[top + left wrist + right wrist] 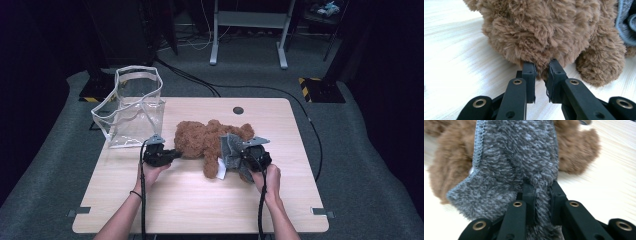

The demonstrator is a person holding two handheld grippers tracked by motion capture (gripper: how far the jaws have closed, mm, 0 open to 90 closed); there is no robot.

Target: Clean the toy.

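Nearest, in the high view, two bare forearms come in from the bottom edge over the light wooden table [190, 210]; each hand holds a black gripper with a cable trailing back from it; the left hand has a dark band on its wrist.

The left gripper [172, 154] sits at the near left side of a fluffy brown teddy bear [202, 141]; in the left gripper view its jaws are almost closed and they pinch a small tuft of the teddy bear's [544, 32] fur between the pads, so the left gripper [541, 72] has hold of the toy low down, close to the table top.

The right gripper [239, 159] is at the near right side of the bear; its jaws are nearly closed too, and they squeeze a fold of a fuzzy grey cloth [231, 150]; in the right gripper view the grey cloth [524, 160] stands up from the right gripper [541, 192], with a stitched edge on one side, and the brown bear [576, 152] lies just behind it.

The teddy bear lies flat on its side in the middle of the table, with the grey cloth draped on its right part; a small white tag [221, 169] pokes out beside the cloth.

Farther back on the left, a clear plastic bag [131, 107] with a white rim and handles stands open on the table corner, near the bear but apart from it; a small dark round hole cover [238, 110] sits near the far edge; beyond the table lie grey carpet, black cables and the feet of a white stand [248, 35].
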